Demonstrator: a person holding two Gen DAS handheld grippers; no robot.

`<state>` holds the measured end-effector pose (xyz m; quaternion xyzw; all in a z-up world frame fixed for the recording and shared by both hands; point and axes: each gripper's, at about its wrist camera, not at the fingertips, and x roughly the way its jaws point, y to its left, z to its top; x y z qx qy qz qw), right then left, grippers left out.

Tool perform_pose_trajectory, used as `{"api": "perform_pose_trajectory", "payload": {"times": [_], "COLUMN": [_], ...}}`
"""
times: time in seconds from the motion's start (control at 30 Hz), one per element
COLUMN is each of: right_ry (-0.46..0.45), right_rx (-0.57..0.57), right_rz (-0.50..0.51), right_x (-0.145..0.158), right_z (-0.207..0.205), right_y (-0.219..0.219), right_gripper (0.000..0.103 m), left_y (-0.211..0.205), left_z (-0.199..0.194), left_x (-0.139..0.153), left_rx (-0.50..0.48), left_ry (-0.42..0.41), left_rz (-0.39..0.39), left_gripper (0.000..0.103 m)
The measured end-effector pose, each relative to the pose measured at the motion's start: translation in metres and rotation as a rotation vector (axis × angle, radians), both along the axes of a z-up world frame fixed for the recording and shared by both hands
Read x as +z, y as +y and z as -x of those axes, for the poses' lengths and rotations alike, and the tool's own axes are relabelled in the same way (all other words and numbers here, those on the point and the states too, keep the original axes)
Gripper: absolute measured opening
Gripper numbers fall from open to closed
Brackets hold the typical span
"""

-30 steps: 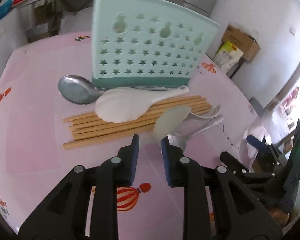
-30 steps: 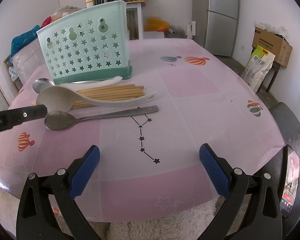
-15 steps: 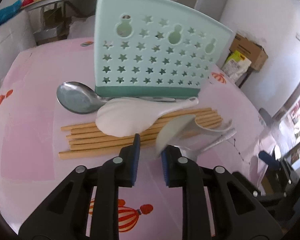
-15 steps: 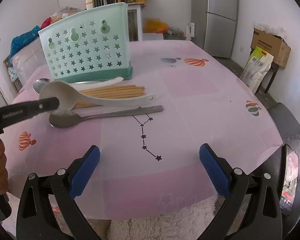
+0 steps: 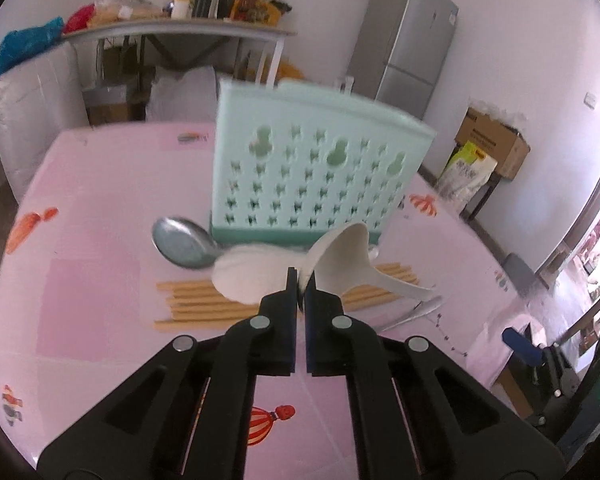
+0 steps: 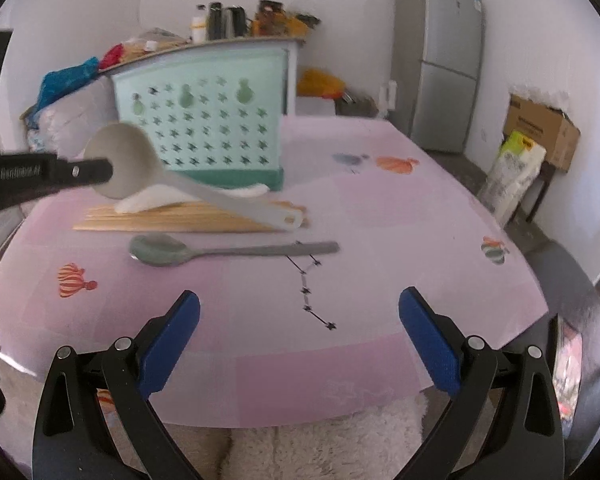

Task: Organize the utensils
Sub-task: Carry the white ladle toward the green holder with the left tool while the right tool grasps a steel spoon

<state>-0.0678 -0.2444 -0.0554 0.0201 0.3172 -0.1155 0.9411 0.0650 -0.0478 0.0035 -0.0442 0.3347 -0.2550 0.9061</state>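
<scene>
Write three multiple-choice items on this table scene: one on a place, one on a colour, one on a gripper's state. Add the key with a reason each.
1. Where does the grey metal spoon lie?
A. inside the holder
B. on the pink table, nearer the camera than the wooden chopsticks
C. on the fridge

2. What colour is the star-perforated plastic utensil holder?
A. mint green
B. red
C. black

3. What is the left gripper doing?
A. open, empty
B. shut on a chopstick
C. shut on the bowl rim of the off-white plastic ladle

Key: B, it rests flat before the chopsticks; A, pale green walls; C, fingers pinch the ladle's rim, which is raised off the table.
</scene>
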Motion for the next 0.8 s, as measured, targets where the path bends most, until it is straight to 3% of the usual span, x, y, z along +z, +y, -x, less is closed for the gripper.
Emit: {"api": "perform_pose_trajectory", "payload": {"times": [0.17,0.47,0.63,0.8], "right_ry": [-0.038,-0.003,0.066,0.082], "right_rx": [0.118,0.368,0.413,0.399], "right_rz": [0.046,0.212,0.298,0.336], "right_x": [0.009,0.010,-0.007,-0.013], "right_z": [0.003,-0.024,-0.045,-0.053], "right_y": [0.022,0.085,0.103,0.112], "right_gripper": [0.088,0.058,0.040,0.032], "left_y": [0.018,0.045,0.059,0.064], "left_z": [0.008,0.010,0.013,0.014], "left_x": [0.028,0.056,0.062,0.068], "left_rx": [0.034,0.093,0.112,0.118], "left_ry": [-0.071,-0.141,-0.150,-0.167], "left_rz": [0.038,0.057,0.065,0.067], "left_gripper": [0.001,0.001,0.001,0.001]}}
